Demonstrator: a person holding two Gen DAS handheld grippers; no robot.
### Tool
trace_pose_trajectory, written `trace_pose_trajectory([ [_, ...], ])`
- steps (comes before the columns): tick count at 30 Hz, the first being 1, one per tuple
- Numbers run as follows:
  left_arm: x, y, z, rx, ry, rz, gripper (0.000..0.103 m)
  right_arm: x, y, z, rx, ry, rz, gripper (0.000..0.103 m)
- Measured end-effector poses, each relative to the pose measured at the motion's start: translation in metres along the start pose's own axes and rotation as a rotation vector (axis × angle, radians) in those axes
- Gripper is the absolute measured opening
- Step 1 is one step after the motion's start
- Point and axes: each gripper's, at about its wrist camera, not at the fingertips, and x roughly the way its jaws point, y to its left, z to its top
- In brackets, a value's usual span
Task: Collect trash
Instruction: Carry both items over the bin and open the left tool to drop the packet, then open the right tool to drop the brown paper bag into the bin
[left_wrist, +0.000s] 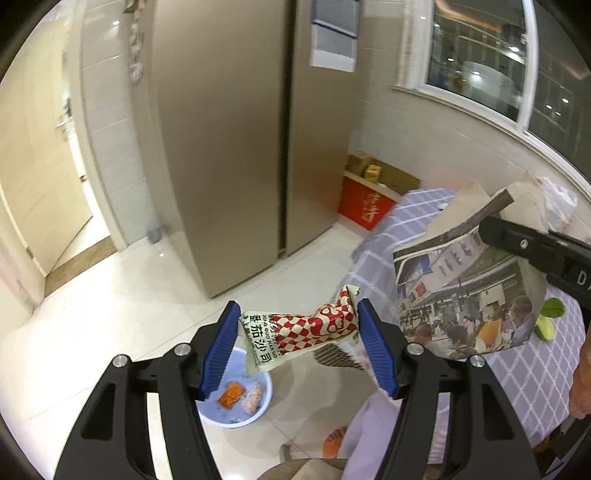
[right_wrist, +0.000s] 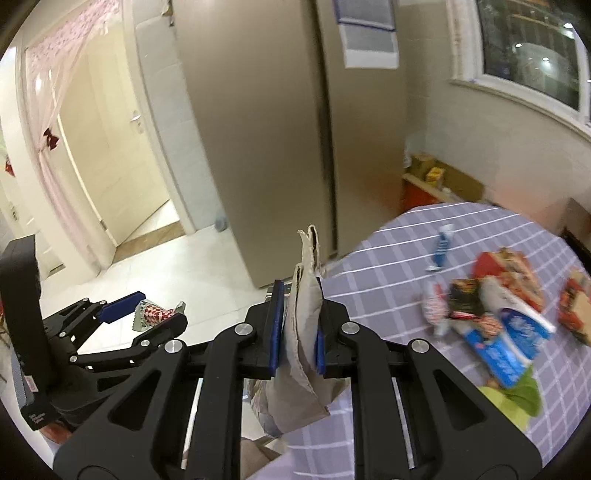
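My left gripper (left_wrist: 297, 325) has its jaws wide apart with a red-and-white checked ketchup packet (left_wrist: 306, 334) spanning between the blue pads, above a light blue basin (left_wrist: 255, 410) on the floor that holds a few wrappers. Whether the pads still press the packet I cannot tell. The left gripper (right_wrist: 144, 314) and packet (right_wrist: 157, 314) also show in the right wrist view. My right gripper (right_wrist: 299, 328) is shut on the rim of a printed paper bag (right_wrist: 304, 332), held off the table's left edge. The bag (left_wrist: 465, 291) shows in the left wrist view.
A round table with a purple checked cloth (right_wrist: 406, 258) carries several wrappers and packets (right_wrist: 491, 317) and green peel (right_wrist: 517, 398). A large beige fridge (left_wrist: 229, 147) stands behind, with a red box (left_wrist: 364, 206) beside it. A doorway (right_wrist: 110, 177) is at left.
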Motion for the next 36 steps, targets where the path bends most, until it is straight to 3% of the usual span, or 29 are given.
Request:
trace_pose_trajectory([
  [13, 0.056, 0.084, -0.022, -0.124, 0.150, 0.103, 0.064, 0.095, 0.076, -0.013, -0.109, 0.182, 0.051, 0.015],
  [20, 0.106, 0.116, -0.038, -0.161, 0.274, 0.119, 0.064, 0.138, 0.094, -0.030, -0.134, 0.237, 0.046, 0.015],
  [25, 0.131, 0.127, -0.047, -0.186, 0.336, 0.133, 0.070, 0.160, 0.093, -0.038, -0.113, 0.269, 0.056, 0.015],
  [30, 0.136, 0.140, -0.055, -0.193, 0.351, 0.154, 0.076, 0.177, 0.090, -0.040, -0.086, 0.287, 0.060, 0.015],
  [36, 0.131, 0.155, -0.061, -0.209, 0.362, 0.181, 0.076, 0.191, 0.099, -0.048, -0.093, 0.301, 0.072, 0.015],
])
